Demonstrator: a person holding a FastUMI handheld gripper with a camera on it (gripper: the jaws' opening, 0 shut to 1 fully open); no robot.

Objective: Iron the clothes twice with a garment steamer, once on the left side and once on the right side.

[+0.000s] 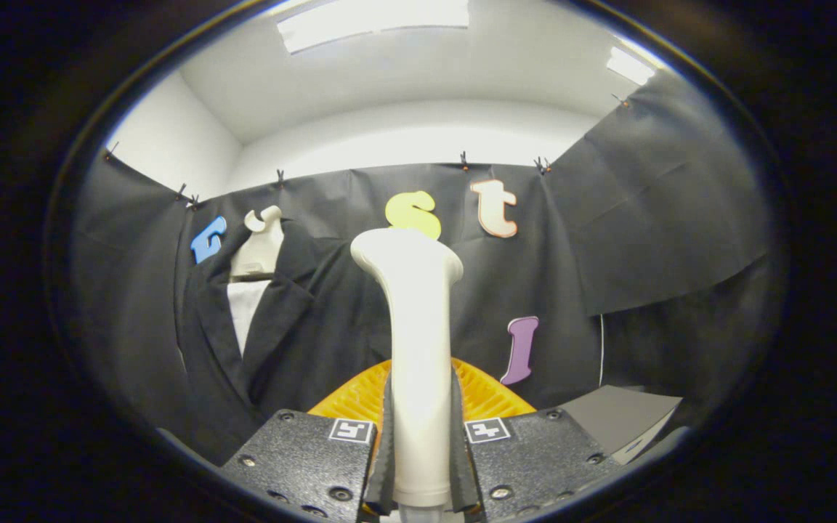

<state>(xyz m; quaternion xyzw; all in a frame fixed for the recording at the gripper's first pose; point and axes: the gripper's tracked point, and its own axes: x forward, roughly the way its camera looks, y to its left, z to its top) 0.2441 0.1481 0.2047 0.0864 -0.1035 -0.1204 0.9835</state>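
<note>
Clamping the garment steamer (417, 341) by its handle, the claw (421, 465) has both fingers pressed on the lower shaft, one on each side, and the pale head flares out well beyond the fingertips, pointing up at twelve o'clock. Just behind the handle, between it and the wall cloth, an orange ribbed stand (491, 396) fans out; I can't tell whether the steamer is clear of it or touching it. Over at ten o'clock from the steamer hangs the dark jacket (280, 341) on a pale mannequin neck (260, 250), a white shirt front (245, 312) showing between the lapels. Steamer and jacket are well apart, so by my reckoning neither pass has begun. At four o'clock a grey board (618, 418) lies low, near the fingers. Now the risks: the grip sits low on a tall, top-heavy tool, so a quick swing toward ten o'clock could let the head pivot between the fingers. The jacket hangs loose, too, and pushing hard could shove the fabric aside or snag a lapel instead of gliding down it.
</note>
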